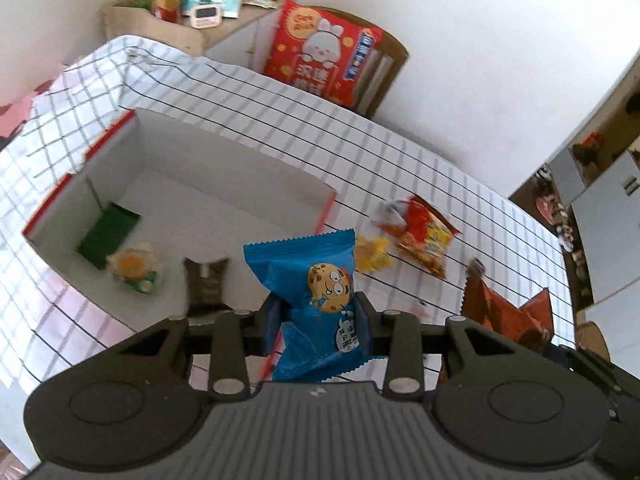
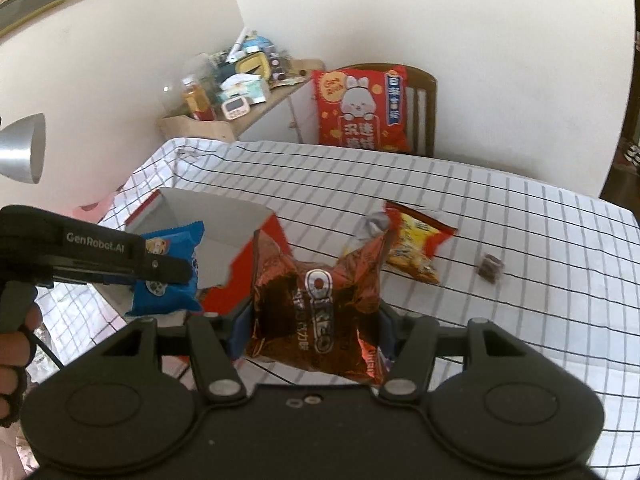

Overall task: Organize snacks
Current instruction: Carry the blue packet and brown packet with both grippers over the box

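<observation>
From the left wrist, the left tool [image 1: 318, 312] is pinching a blue cookie packet [image 1: 316, 280] across its lower half, the upper half standing free above the pads. Ahead and to the left of this tool sits the open white box [image 1: 224, 148], with a green packet [image 1: 108, 234], an orange-centred sweet [image 1: 136, 266] and a dark sachet [image 1: 206, 282] already on its floor. The grip is on slick film and low on the packet, so I judge it could slide out if it is swung. Released from this height, it might also land on the box's near wall and tip onto the checked worktop [image 1: 400, 152].

From the right wrist, the right tool [image 2: 316, 324] is pinching a copper-brown Oreo bag [image 2: 320, 300], which puffs out between the pads. The left tool [image 2: 160, 270] and its blue packet [image 2: 168, 264] hang to the left and ahead, between this tool and the box [image 2: 216, 216]. Both loads seem bound for the same opening, so the tools could knock together, or one bag could clip the box's red flap. Beyond this tool, a red-and-yellow packet [image 2: 414, 246] and a small dark sweet [image 2: 490, 268] wait on the worktop.
</observation>
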Demonstrator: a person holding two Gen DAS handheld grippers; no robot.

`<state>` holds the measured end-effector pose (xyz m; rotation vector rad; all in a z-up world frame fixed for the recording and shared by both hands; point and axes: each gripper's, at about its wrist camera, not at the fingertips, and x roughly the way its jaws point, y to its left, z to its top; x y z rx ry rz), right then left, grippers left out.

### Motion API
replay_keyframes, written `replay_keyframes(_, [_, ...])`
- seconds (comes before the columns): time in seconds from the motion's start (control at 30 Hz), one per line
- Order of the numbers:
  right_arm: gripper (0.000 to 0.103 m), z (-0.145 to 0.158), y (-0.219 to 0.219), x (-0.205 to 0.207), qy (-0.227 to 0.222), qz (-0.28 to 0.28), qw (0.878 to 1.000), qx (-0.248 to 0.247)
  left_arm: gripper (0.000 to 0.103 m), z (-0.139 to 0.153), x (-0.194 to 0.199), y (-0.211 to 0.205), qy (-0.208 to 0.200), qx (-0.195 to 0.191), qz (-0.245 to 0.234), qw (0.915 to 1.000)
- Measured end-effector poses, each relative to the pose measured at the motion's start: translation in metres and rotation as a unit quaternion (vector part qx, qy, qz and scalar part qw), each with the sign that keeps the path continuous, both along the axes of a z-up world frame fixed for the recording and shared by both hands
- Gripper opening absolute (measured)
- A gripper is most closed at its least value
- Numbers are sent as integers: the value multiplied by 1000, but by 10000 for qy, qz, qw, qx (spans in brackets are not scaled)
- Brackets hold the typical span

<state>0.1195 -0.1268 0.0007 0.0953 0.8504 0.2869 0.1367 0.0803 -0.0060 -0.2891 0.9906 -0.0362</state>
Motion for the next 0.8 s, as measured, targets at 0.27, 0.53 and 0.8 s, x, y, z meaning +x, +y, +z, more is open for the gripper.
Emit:
replay_keyframes(0.27, [59,-3,51,15,-9,305,9995,-89,37,-5,8,49,28,90,286,9995])
replay_keyframes(0.53, [59,-17,96,41,100,484,9985,-242,37,-16,21,94,153,171,519,9984])
replay_keyframes(0.8, [59,-39,143,69,215,675,9962,-496,37,-35,42,134,269,214,758,9965])
